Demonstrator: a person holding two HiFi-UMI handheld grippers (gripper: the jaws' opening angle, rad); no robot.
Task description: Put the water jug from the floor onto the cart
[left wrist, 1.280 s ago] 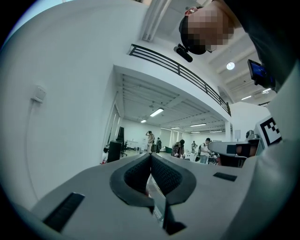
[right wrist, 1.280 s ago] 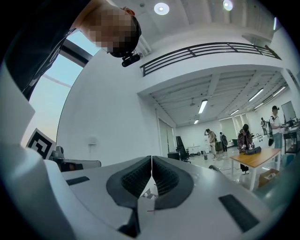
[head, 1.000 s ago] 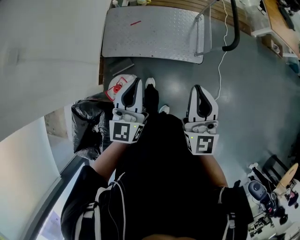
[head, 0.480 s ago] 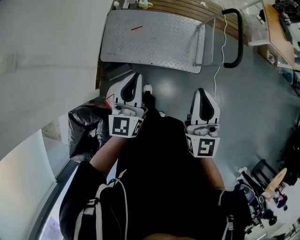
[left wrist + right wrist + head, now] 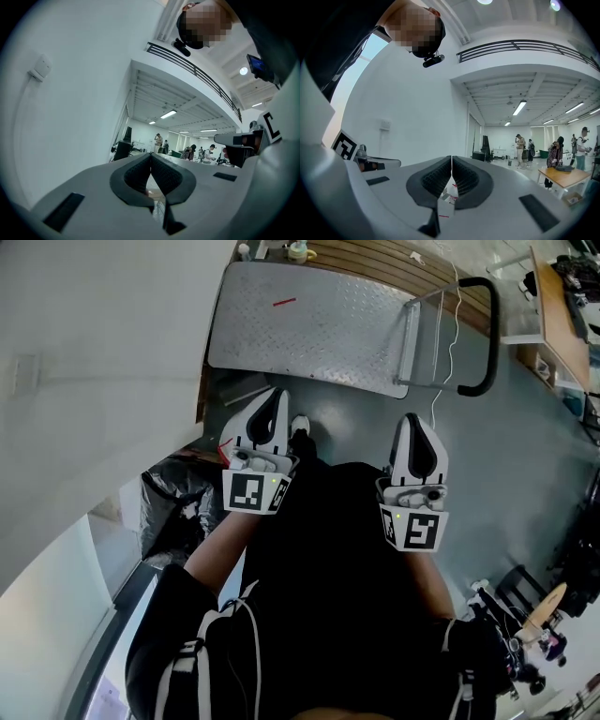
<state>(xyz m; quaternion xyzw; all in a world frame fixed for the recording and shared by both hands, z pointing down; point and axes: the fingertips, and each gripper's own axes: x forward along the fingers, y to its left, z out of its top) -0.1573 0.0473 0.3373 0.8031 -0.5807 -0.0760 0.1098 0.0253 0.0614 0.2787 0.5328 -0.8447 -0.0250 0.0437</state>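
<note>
The cart [image 5: 309,329] is a flat metal platform with a black push handle [image 5: 483,343], lying on the grey floor at the top of the head view. My left gripper [image 5: 275,397] and right gripper [image 5: 415,423] are held side by side, pointing toward the cart's near edge. Both are shut with nothing between the jaws, as the left gripper view [image 5: 150,154] and the right gripper view [image 5: 451,158] also show. A small red-and-white piece [image 5: 223,448] peeks out at the left of the left gripper. The rest of it is hidden, and no jug is clearly in view.
A black plastic bag [image 5: 173,507] lies on the floor at the left, beside a white wall [image 5: 94,362]. A white cable [image 5: 441,390] hangs by the cart handle. A wooden table [image 5: 553,296] and small tools [image 5: 525,634] stand at the right. People stand far off in the hall.
Both grippers have moved forward together toward the cart, which now shows more fully with its handle. The red-and-white thing has slipped further under the left gripper. Both jaws stayed shut.
</note>
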